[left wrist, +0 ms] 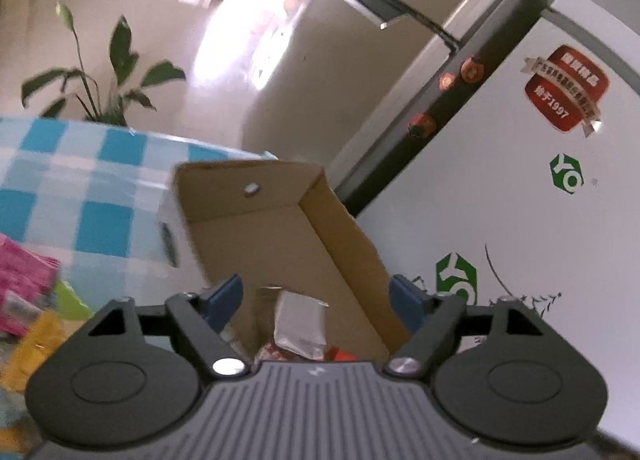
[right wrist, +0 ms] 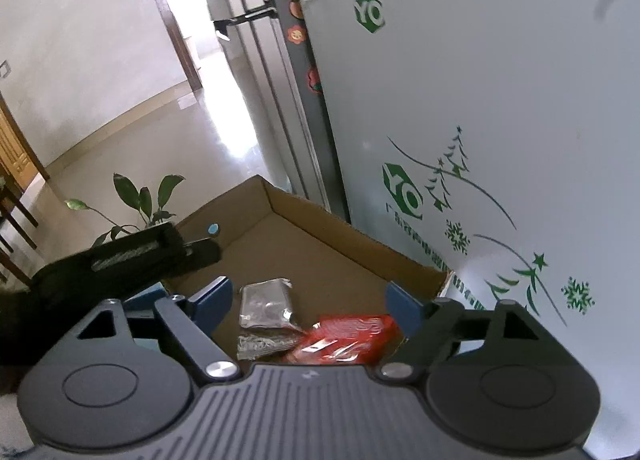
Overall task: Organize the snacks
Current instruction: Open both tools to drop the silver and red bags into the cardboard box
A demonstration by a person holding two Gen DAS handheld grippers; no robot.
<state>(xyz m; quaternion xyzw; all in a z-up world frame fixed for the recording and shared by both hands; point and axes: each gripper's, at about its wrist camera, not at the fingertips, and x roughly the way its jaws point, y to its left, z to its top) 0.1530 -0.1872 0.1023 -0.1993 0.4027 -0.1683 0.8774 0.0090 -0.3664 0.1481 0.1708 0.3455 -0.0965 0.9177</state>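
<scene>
An open cardboard box stands on the blue checked tablecloth; it also shows in the right wrist view. Inside lie a silver snack packet, a second silver packet and a red packet. In the left wrist view a silver packet lies in the box below my left gripper, which is open and empty. My right gripper is open and empty above the packets. The other gripper's black body reaches in from the left.
Pink, yellow and green snack packets lie on the cloth left of the box. A white freezer with green logos stands right beside the box. A potted plant and shiny floor lie beyond the table.
</scene>
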